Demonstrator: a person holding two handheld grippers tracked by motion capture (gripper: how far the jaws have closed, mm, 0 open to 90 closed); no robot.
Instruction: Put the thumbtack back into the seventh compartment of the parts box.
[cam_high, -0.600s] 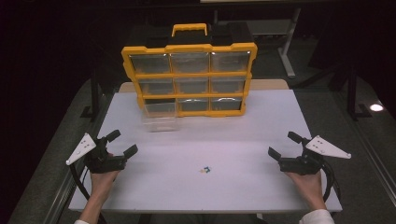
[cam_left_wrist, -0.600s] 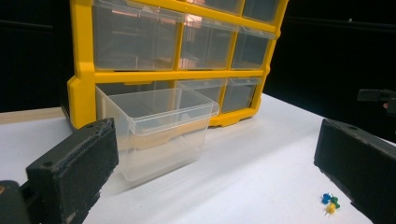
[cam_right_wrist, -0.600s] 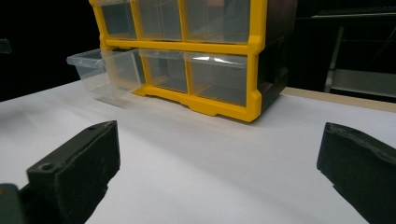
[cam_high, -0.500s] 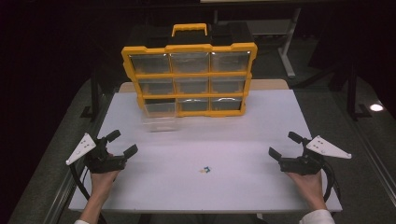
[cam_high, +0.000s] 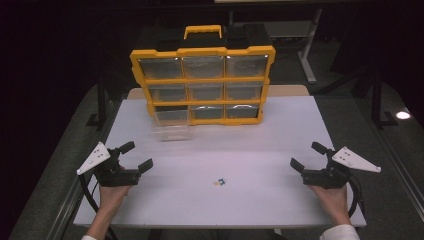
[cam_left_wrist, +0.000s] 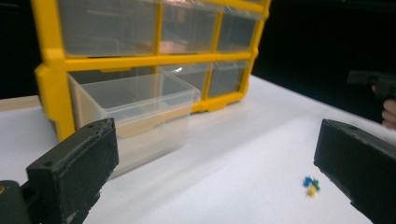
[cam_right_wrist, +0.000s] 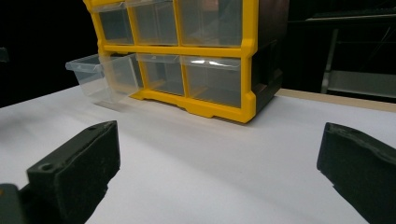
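High view has the left gripper (cam_high: 135, 155) and right gripper (cam_high: 309, 156) both wide open, holding nothing. Between them sit tiny coloured bits (cam_high: 219, 182) — pushpins, probably. Best bet: pinch low, then carry to the pulled-out drawer (cam_high: 171, 131) of the yellow organizer (cam_high: 202, 77).

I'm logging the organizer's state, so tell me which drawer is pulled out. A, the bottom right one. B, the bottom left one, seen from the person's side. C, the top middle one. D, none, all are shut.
B: the clear drawer sticks out of the bottom left slot of the yellow organizer onto the table, while the other drawers sit flush in their frames.
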